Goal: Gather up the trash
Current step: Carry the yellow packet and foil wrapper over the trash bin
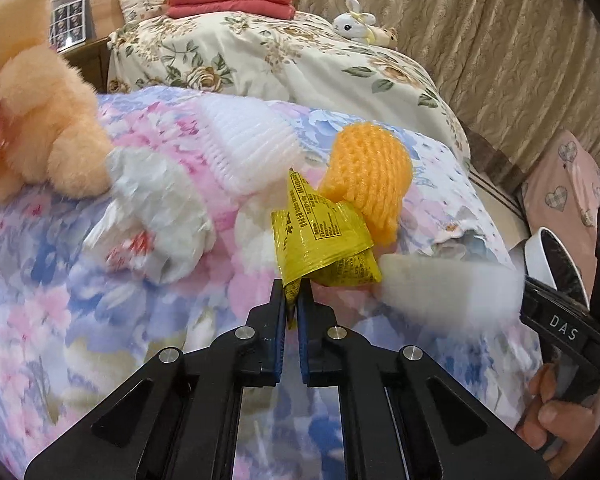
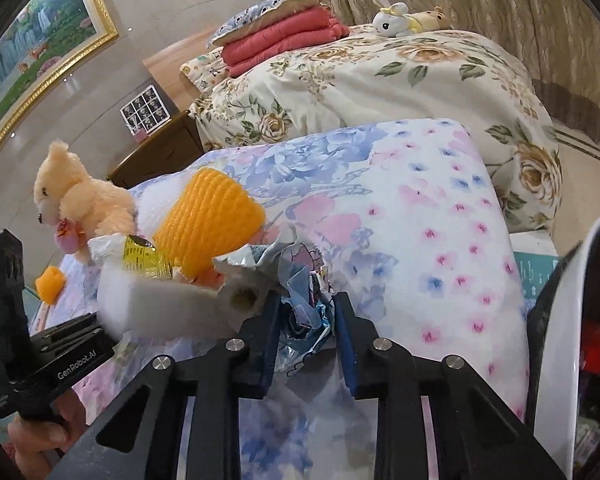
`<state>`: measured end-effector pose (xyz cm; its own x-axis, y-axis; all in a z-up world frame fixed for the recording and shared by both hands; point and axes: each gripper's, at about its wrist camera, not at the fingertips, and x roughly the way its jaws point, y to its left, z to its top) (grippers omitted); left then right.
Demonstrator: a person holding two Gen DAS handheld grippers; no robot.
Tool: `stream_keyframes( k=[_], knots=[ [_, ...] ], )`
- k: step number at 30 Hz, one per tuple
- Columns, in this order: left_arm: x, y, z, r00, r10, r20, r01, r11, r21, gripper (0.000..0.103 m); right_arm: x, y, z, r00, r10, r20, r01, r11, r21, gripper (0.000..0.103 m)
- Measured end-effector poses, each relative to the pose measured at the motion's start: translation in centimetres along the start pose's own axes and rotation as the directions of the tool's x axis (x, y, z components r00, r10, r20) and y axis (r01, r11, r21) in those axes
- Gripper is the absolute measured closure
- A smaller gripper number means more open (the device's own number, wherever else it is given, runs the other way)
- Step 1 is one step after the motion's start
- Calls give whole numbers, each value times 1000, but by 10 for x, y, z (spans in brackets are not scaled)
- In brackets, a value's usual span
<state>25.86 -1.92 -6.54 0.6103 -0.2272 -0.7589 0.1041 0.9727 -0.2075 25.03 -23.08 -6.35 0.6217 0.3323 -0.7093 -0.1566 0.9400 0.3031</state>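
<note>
Two claws: left [image 1: 297, 296] pinches yellow packet [image 1: 324, 236]; right [image 2: 306, 320] grips blue wrapper [image 2: 304, 312].

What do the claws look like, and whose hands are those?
Each claw has black angular arms, round silver bolts and blue pads inside its fingers. One handle reads "DAS", the other "GenRobot.AI". Bare hands hold the handles; no sleeves or cables show.
</note>
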Motion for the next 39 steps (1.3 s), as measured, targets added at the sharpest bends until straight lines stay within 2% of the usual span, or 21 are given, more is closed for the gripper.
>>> stream_keyframes(
  k=[5, 12, 19, 30, 39],
  knots=[
    [-17, 8, -17, 1000, -16, 5, 16, 999, -52, 99, -14, -4, -11, 1000, 11, 8, -12, 1000, 26, 78],
    [-41, 5, -32, 999, -32, 25, 34, 998, -60, 99, -43, -6, -23, 999, 4, 45, -6, 999, 40, 78],
    [-55, -13, -53, 996, -87, -4, 87, 996, -31, 99, -70, -8, -32, 997, 21, 77, -25, 998, 53, 78],
    [-66, -18, -81, 996, -76, -43, 76, 997, -15, 99, -95, -21, -52, 995, 14, 100, -23, 996, 83, 78],
    [-73, -55, -83, 991, -128, -36, 130, 990, 51, 99, -123, -36, -57, 990, 1, 139, -16, 994, 108, 78]
  ],
)
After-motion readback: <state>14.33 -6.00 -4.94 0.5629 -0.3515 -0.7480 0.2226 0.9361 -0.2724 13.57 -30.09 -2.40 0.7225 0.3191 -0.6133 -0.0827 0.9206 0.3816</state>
